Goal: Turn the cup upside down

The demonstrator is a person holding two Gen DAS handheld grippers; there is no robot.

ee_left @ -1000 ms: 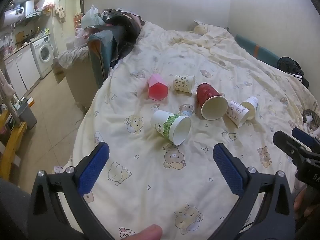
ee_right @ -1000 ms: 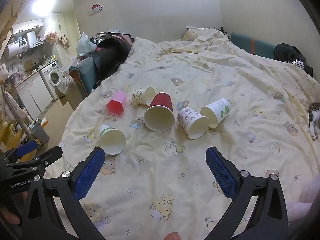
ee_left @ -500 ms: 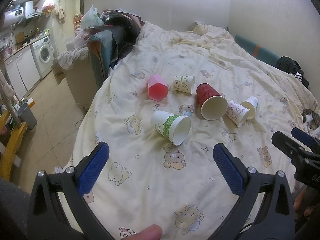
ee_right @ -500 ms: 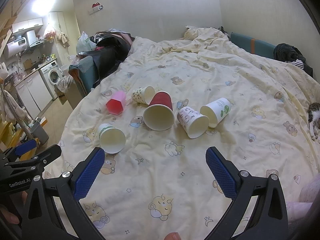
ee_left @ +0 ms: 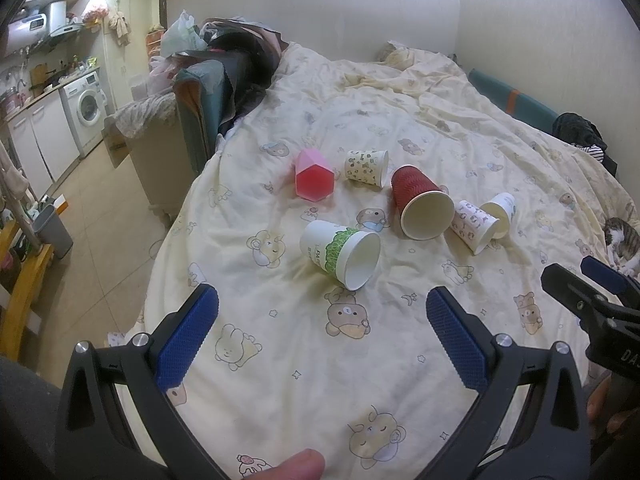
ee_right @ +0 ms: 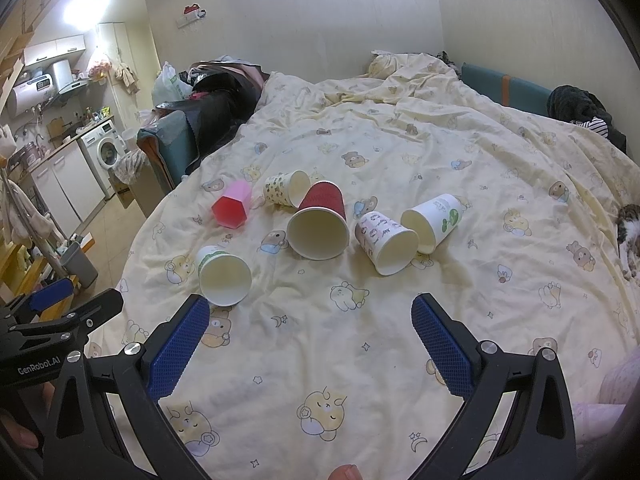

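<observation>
Several cups lie on their sides on the bed. A white cup with a green band point(ee_left: 340, 254) point(ee_right: 223, 274) is nearest. Behind it lie a pink faceted cup point(ee_left: 314, 175) point(ee_right: 232, 209), a small patterned cup point(ee_left: 366, 167) point(ee_right: 286, 188), a big red cup point(ee_left: 420, 202) point(ee_right: 319, 220), a white cup with small prints point(ee_left: 474, 226) point(ee_right: 384, 243) and a white cup with a green mark point(ee_left: 500, 214) point(ee_right: 434, 220). My left gripper point(ee_left: 322, 310) is open and empty, short of the green-band cup. My right gripper point(ee_right: 310, 316) is open and empty, short of the cups.
The cream cartoon-print duvet point(ee_left: 280, 360) point(ee_right: 460, 160) covers the bed. The bed's left edge drops to a tiled floor point(ee_left: 100, 220). An armchair piled with clothes point(ee_left: 208, 92) stands at the far left. A cat point(ee_left: 620, 236) point(ee_right: 628, 240) lies at the right edge.
Both grippers have hardly moved; the views have shifted only very slightly. The cups have not moved.
</observation>
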